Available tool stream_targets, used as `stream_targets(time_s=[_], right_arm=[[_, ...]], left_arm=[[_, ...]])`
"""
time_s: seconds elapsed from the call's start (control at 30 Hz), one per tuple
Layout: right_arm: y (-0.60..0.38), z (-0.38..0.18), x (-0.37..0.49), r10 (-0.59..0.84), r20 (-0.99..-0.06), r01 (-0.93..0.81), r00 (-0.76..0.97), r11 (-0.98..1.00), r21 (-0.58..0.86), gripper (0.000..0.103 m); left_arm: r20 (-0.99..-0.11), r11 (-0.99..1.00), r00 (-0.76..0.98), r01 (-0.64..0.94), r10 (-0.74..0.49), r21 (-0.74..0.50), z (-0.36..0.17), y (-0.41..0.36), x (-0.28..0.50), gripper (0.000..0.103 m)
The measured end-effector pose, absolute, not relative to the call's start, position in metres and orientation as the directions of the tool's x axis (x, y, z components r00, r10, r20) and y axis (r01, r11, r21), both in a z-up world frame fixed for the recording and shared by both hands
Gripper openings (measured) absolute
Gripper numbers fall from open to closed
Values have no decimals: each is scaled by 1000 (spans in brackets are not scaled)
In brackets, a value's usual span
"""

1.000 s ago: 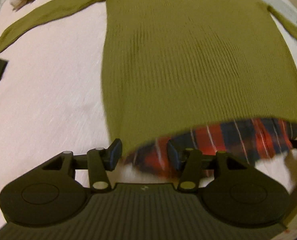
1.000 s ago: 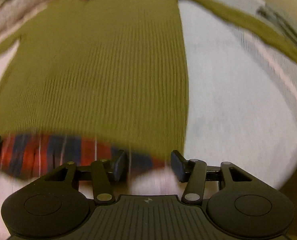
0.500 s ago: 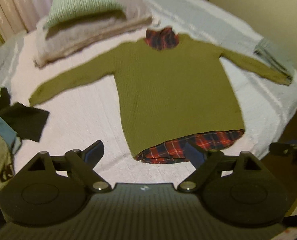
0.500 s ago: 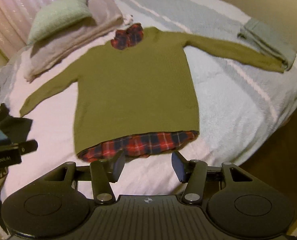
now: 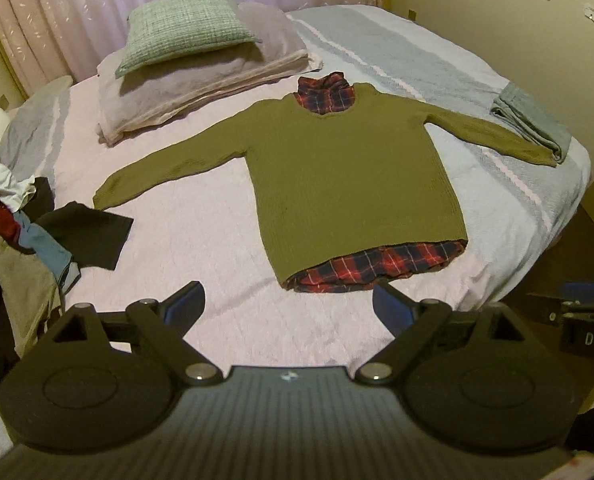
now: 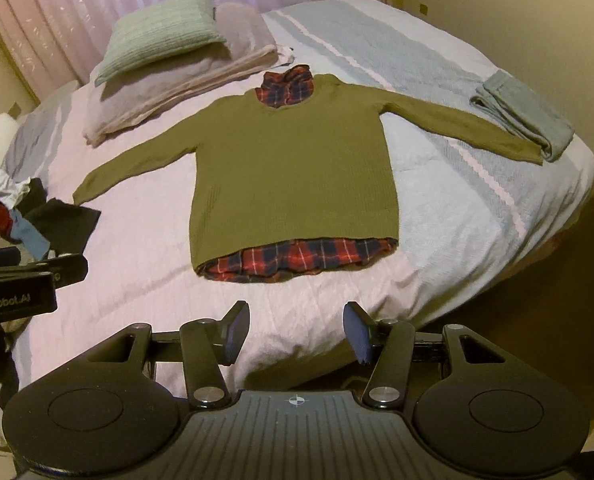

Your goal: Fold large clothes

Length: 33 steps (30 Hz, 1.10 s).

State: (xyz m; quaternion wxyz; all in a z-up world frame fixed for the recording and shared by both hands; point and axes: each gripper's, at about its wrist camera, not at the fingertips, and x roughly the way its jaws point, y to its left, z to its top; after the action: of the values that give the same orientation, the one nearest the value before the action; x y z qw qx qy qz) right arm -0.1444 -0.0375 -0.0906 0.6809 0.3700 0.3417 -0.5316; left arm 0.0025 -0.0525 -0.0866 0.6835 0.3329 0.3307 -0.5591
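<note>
An olive-green knit sweater (image 5: 349, 172) (image 6: 293, 176) lies flat on the bed with both sleeves spread out. A red plaid shirt hem (image 5: 377, 266) (image 6: 301, 260) sticks out below it, and a plaid collar (image 5: 327, 94) (image 6: 287, 86) shows at the neck. My left gripper (image 5: 288, 306) hangs open above the bed's near edge, short of the hem, holding nothing. My right gripper (image 6: 296, 332) is also open and empty, back from the hem. Each gripper shows at the other view's edge: the right gripper (image 5: 577, 312), the left gripper (image 6: 21, 280).
A green cushion (image 5: 185, 28) sits on folded blankets (image 5: 201, 84) at the head of the bed (image 5: 177, 248). A folded grey cloth (image 5: 533, 120) lies under the right cuff. A pile of mixed clothes (image 5: 21, 240) is heaped at the left. Floor lies beyond the bed's right side.
Both grippers have drawn back and up from the plaid hem, so the whole sweater is now in view. The left jaws have spread wider; the right jaws spread a little.
</note>
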Motion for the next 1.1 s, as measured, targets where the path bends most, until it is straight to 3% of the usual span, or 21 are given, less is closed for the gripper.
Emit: stream_targets(time_s=[0.67, 1.1], right_arm=[[-26, -93, -144, -463, -864, 976, 199, 171, 134, 49], [-59, -107, -155, -431, -881, 978, 196, 154, 142, 49]], left_arm=[[-837, 145, 142, 987, -528, 76, -90, -37, 0, 89], [-867, 156, 119, 987, -483, 49, -109, -77, 0, 89]])
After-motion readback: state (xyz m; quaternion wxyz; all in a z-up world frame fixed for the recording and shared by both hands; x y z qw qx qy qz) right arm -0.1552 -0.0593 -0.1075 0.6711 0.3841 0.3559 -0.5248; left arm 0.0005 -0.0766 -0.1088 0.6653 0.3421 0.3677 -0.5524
